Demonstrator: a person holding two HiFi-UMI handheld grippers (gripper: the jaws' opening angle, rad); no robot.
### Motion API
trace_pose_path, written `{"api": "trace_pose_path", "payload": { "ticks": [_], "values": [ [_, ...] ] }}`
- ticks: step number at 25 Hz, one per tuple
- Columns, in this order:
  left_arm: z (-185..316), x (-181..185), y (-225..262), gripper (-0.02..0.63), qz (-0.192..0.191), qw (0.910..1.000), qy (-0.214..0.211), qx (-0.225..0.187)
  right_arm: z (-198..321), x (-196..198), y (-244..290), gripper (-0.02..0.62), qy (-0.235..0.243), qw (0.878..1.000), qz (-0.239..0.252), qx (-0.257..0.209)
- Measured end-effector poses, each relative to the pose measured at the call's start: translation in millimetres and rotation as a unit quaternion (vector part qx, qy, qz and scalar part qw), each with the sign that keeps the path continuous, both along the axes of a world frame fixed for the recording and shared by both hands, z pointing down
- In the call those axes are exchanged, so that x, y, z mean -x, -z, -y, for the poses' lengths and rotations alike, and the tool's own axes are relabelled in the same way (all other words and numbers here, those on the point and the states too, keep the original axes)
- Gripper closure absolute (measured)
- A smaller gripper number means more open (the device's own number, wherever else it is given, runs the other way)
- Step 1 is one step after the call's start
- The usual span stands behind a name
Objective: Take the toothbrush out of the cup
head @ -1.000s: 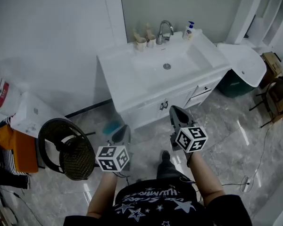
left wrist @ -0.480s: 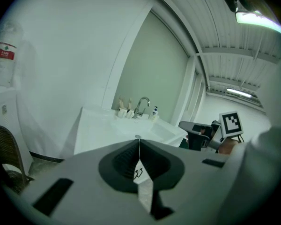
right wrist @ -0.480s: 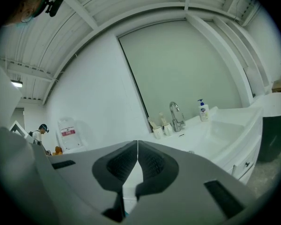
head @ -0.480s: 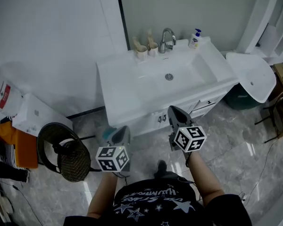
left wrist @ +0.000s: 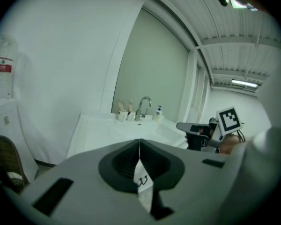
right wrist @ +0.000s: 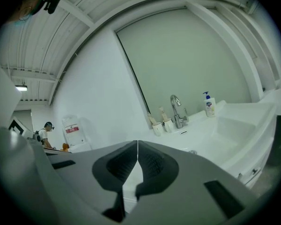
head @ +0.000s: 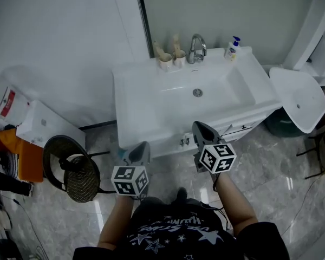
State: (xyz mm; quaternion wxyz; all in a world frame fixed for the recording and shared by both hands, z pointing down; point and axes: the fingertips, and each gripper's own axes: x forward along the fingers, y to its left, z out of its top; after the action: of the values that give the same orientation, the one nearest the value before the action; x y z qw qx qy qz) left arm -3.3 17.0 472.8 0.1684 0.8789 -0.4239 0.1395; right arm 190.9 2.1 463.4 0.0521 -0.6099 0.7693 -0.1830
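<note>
Beige, near-upright: facing the toothbrush (head: 157, 50) in its cup (head: 164, 64), well ahead. Holding left gripper (head: 145, 145) and right gripper (head: 197, 125) shut, empty; right seeming nearer.

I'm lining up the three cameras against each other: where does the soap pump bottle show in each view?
Head view: soap bottle near the top, right of centre, at the back of the basin.
Left gripper view: small, just right of centre.
Right gripper view: right of centre, mid-height.
Shared landmark: the faucet, just left of the bottle in all three.
</note>
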Motion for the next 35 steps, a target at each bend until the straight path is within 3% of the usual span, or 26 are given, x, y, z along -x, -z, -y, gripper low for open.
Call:
{"api": "trace_pose_path", "payload": {
  "ticks": [9,15,35],
  "values": [
    [20.3,9.6,1.4,0.588,-0.002,0.9996,0.029,0.005,19.2,0.9,-5.7,0.581,0.002,1.000,0.002,0.013],
    [45.3,15.1,-3.5,0.588,-0.008,0.9996,0.027,0.006,33.8,10.1,-11.9,0.581,0.009,1.000,0.004,0.022],
    [191.8,49.7,-2.1,0.587,-0.038,0.9993,-0.001,0.007,164.4,32.0,-4.8,0.580,-0.034,0.998,-0.024,0.039]
  ]
}}
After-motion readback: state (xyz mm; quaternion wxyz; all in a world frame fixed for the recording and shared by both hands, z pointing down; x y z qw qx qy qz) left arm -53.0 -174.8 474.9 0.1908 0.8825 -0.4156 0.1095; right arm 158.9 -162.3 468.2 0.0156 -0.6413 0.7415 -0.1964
